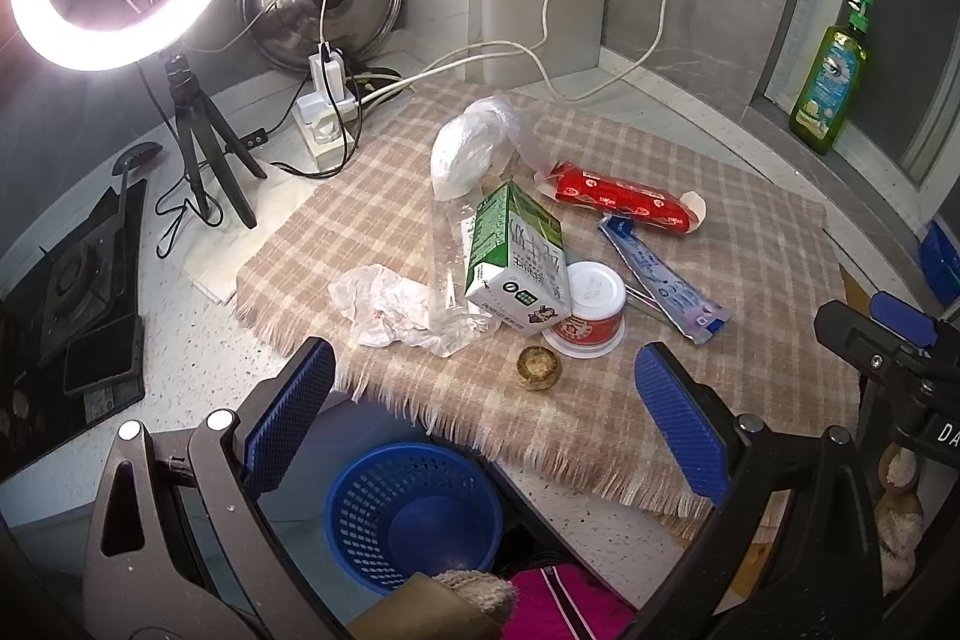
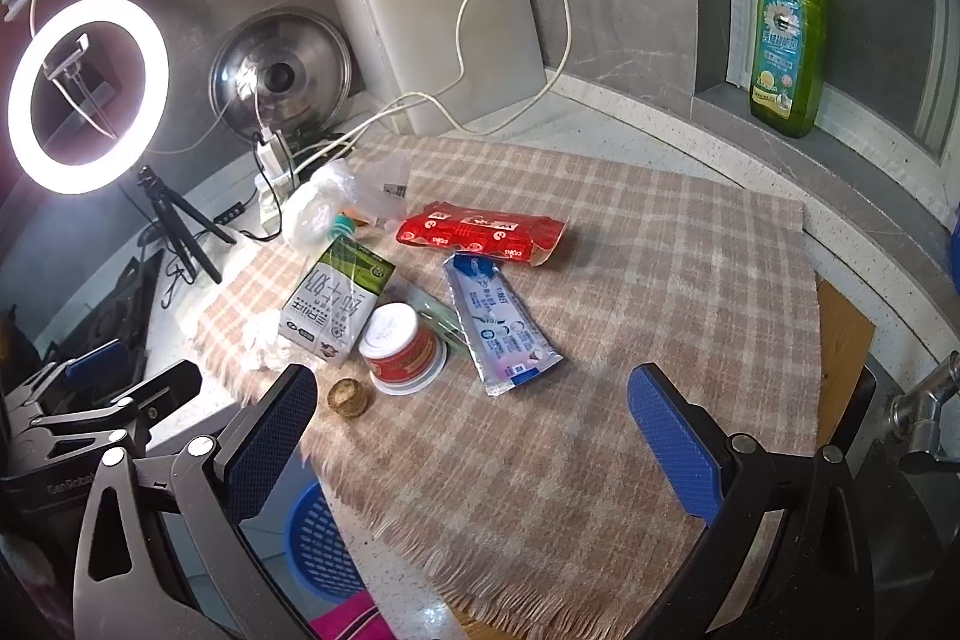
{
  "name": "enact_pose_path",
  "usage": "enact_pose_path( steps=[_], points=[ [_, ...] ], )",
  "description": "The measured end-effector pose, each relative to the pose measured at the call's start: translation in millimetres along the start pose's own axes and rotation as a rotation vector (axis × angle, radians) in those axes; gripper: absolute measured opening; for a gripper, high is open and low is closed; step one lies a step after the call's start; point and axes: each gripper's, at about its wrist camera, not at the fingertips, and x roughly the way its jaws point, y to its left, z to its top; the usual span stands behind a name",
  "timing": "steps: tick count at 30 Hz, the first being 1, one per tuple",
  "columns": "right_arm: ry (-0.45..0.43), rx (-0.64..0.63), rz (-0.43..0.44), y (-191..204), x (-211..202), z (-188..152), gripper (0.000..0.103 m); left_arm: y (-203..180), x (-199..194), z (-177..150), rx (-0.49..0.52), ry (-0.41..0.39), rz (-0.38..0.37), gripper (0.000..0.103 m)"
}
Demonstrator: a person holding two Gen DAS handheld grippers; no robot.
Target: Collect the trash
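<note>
Fingers of left gripper point(image 1: 486, 412) apart, empty | fingers of right gripper point(image 2: 474, 436) apart, empty | milk carton point(image 1: 519, 259), red-labelled cup point(image 1: 591, 310), blue pouch point(image 1: 663, 274) ahead of left fingers on counter cloth point(image 1: 750, 220) | blue basket point(image 1: 414, 514) below between them

**Black frames, blue pads**

The left gripper point(image 1: 486, 418) and right gripper point(image 2: 474, 436) look alike: black angular arms, silver rivets at the pivots, textured blue pads point(image 1: 681, 427) lining each finger. White lettering marks the housings.

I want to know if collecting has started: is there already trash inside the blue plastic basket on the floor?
No, the blue plastic basket shows only its bare bottom.
</note>
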Motion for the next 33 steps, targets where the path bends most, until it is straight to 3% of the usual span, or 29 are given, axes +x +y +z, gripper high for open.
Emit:
enact_pose_path(
  steps=[13, 17, 24, 33],
  points=[
    [0.014, 0.01, -0.015, -16.6, 20.0, 4.1, 0.102, 34.7, 17.6, 5.5, -0.04, 0.05, 0.009, 0.102],
    [0.057, -0.003, -0.005, -20.9, 32.1, 6.8, 0.102, 51.0, 29.2, 6.3, -0.071, 0.082, -0.001, 0.1],
    [0.112, -0.056, 0.02, -21.6, 55.6, 16.2, 0.102, 66.1, 49.9, 17.0, -0.13, 0.141, -0.068, 0.085],
    [0.12, -0.074, 0.046, -25.5, 81.5, 43.1, 0.102, 70.8, 70.2, 51.4, -0.125, 0.133, -0.083, 0.081]
  ],
)
